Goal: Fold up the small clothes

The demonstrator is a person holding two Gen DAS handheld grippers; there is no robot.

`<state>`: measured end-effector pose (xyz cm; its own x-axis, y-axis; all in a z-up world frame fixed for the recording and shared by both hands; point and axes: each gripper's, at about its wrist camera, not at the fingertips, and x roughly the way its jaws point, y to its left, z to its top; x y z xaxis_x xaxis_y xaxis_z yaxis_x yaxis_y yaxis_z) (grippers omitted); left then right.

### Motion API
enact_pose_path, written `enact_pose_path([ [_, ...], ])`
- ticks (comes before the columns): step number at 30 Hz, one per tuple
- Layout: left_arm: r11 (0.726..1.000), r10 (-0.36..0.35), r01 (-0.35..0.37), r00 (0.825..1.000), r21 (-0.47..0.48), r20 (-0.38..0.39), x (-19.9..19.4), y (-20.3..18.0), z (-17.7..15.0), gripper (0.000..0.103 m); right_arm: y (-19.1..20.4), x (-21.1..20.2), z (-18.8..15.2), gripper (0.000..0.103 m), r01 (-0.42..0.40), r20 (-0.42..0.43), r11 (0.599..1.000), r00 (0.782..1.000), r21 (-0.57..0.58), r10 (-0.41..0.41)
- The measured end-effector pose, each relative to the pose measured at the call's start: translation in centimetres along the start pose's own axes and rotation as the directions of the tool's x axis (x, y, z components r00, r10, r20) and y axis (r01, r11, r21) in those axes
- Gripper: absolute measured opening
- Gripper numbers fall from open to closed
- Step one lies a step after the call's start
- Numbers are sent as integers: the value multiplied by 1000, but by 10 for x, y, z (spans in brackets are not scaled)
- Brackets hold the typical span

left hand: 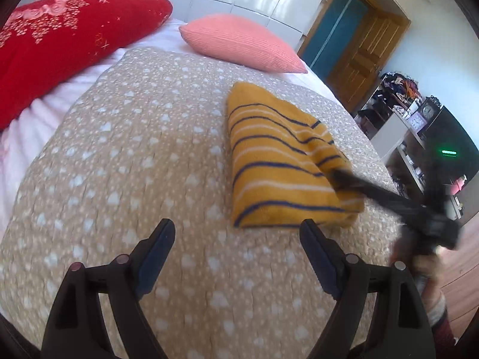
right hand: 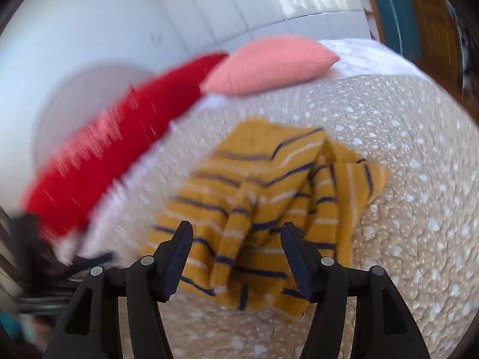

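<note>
A mustard-yellow garment with navy and white stripes (left hand: 278, 161) lies folded into a thick bundle on the beige dotted bedspread (left hand: 134, 155). My left gripper (left hand: 238, 233) is open and empty, hovering above the bedspread just in front of the bundle's near edge. My right gripper (right hand: 236, 236) is open, its fingers spread over the near part of the same garment (right hand: 269, 197), where a loose folded sleeve lies between them. In the left wrist view the right gripper (left hand: 341, 176) shows blurred, reaching into the bundle's right side.
A red patterned pillow (left hand: 60, 42) and a salmon pink pillow (left hand: 242, 42) lie at the head of the bed. A white wardrobe, a wooden door (left hand: 362, 53) and cluttered shelves (left hand: 413, 125) stand to the right of the bed.
</note>
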<state>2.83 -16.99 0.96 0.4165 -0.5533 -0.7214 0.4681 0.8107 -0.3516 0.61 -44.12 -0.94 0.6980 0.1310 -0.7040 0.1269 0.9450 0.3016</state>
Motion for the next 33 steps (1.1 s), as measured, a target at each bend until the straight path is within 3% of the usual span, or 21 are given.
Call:
enact_pose_path([
  [1, 1000, 14, -14, 1000, 4, 4, -5, 0, -2, 84, 0, 13, -3, 8, 20, -49, 1000, 999, -7, -21],
  [3, 999, 28, -28, 999, 15, 18, -16, 0, -7, 84, -12, 14, -5, 7, -15, -40, 999, 999, 48, 17],
  [6, 998, 56, -58, 998, 38, 42, -30, 1, -15, 86, -39, -24, -10, 4, -76, 56, 987, 996, 143, 68],
  [10, 998, 45, -46, 999, 43, 31, -30, 2, -25, 87, -78, -64, -24, 4, -75, 134, 970, 990, 230, 45],
  [13, 998, 46, -46, 999, 42, -3, -18, 1, -33, 87, -97, -50, -43, 4, -20, 71, 965, 997, 261, 2],
  [18, 999, 47, -46, 998, 22, -40, -10, 0, -44, 87, -87, -19, -62, 6, 10, -4, 974, 1000, 224, -9],
  [21, 996, 73, -73, 997, 42, -15, -16, -3, -47, 87, -83, -23, -54, 9, 37, 14, 978, 999, 207, -41],
  [23, 994, 90, -90, 996, 55, -3, -19, -4, -48, 87, -80, -32, -48, 21, 38, 41, 981, 998, 192, -47],
  [29, 987, 128, -130, 991, 90, 24, -15, -8, -51, 87, -58, -71, -25, 27, 93, 164, 984, 979, 150, -118],
  [33, 970, 194, -202, 979, 133, 70, -1, -10, -55, 88, -25, -68, 2, 27, 40, 186, 996, 981, 86, -55],
])
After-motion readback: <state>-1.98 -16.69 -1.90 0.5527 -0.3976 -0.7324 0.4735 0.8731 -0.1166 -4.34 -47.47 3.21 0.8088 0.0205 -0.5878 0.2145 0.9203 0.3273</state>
